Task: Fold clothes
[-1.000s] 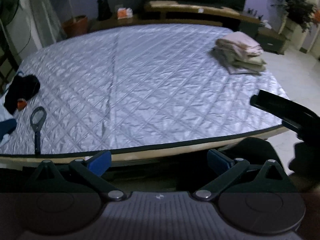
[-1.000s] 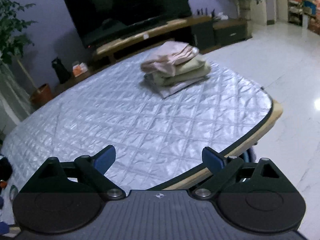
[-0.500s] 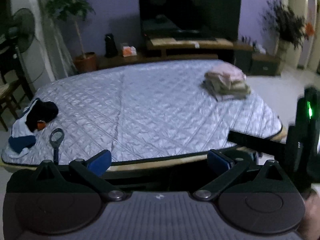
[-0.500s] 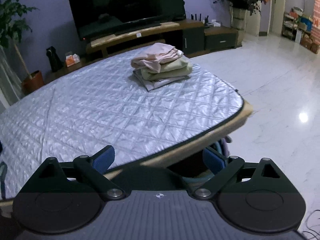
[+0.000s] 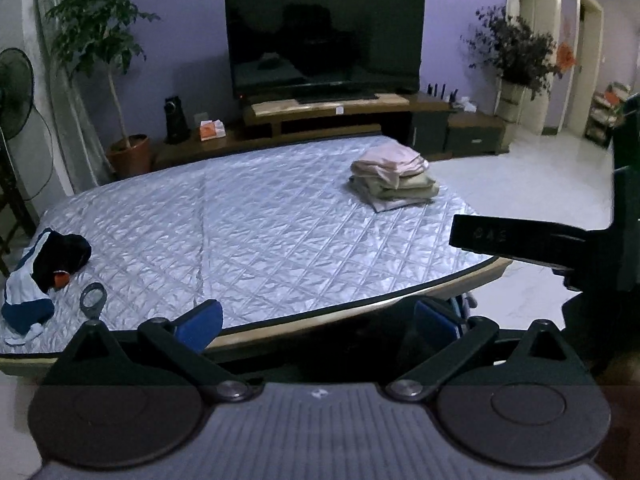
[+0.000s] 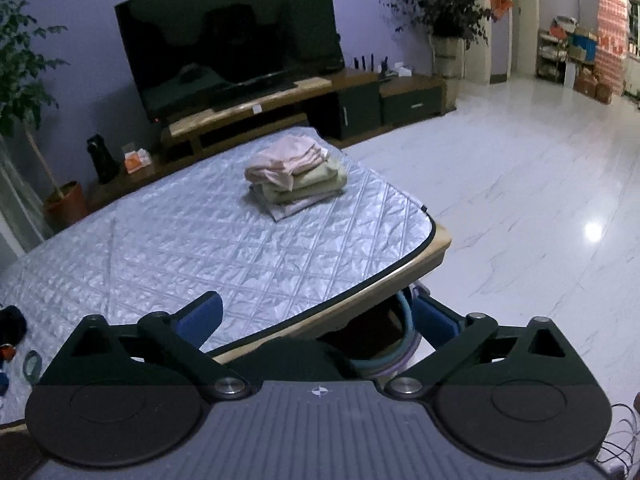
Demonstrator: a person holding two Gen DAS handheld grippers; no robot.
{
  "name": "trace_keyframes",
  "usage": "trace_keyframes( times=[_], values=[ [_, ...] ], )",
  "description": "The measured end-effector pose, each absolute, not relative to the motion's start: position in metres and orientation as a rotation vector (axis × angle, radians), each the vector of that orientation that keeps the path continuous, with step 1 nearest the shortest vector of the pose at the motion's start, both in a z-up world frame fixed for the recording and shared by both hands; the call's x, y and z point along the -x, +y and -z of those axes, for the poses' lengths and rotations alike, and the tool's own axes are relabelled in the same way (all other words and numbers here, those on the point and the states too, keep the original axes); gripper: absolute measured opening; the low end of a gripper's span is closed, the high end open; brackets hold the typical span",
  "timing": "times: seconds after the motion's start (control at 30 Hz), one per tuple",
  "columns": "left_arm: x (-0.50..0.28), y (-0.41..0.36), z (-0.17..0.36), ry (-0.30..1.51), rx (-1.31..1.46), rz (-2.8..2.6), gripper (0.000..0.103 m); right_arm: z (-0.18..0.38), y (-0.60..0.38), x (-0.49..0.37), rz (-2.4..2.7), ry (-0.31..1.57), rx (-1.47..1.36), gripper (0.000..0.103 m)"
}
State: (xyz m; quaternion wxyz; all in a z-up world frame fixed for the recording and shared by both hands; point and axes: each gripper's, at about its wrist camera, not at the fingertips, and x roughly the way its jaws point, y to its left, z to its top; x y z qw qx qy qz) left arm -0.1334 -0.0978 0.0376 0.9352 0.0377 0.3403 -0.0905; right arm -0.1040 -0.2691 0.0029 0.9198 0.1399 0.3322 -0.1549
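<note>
A stack of folded clothes [image 5: 394, 178], pink on top of pale green, sits at the far right of the silver quilted table [image 5: 248, 232]; it also shows in the right wrist view [image 6: 296, 174]. A crumpled dark and white garment [image 5: 38, 272] lies at the table's left edge. My left gripper [image 5: 318, 322] is open and empty, held back over the table's near edge. My right gripper [image 6: 318, 320] is open and empty, off the table's near right corner [image 6: 434, 236]. The right gripper's body [image 5: 560, 240] shows at the right of the left wrist view.
A round-headed tool [image 5: 93, 300] lies beside the crumpled garment. A basket rim [image 6: 404, 332] shows under the table edge. Beyond the table stand a TV [image 5: 324, 36] on a low cabinet, potted plants [image 5: 128, 152] and a fan [image 5: 14, 92]. White tiled floor [image 6: 520, 184] spreads to the right.
Both grippers have pulled back and up from the table, so more of the room shows. The jaws have stayed open and empty. The clothes have not moved.
</note>
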Motion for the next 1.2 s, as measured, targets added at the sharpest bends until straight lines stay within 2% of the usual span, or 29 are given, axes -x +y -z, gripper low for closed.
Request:
trace_keyframes(
  times=[0.37, 0.87, 1.2],
  values=[
    [0.154, -0.052, -0.054, 0.678, 0.042, 0.173, 0.102, -0.057, -0.245, 0.152, 0.359, 0.635, -0.213, 0.103],
    [0.166, -0.049, -0.065, 0.656, 0.064, 0.120, 0.102, -0.061, -0.227, 0.173, 0.321, 0.623, -0.166, 0.103],
    [0.176, -0.067, -0.064, 0.651, -0.023, 0.156, 0.102, -0.056, -0.229, 0.175, 0.323, 0.661, -0.170, 0.103]
  ],
)
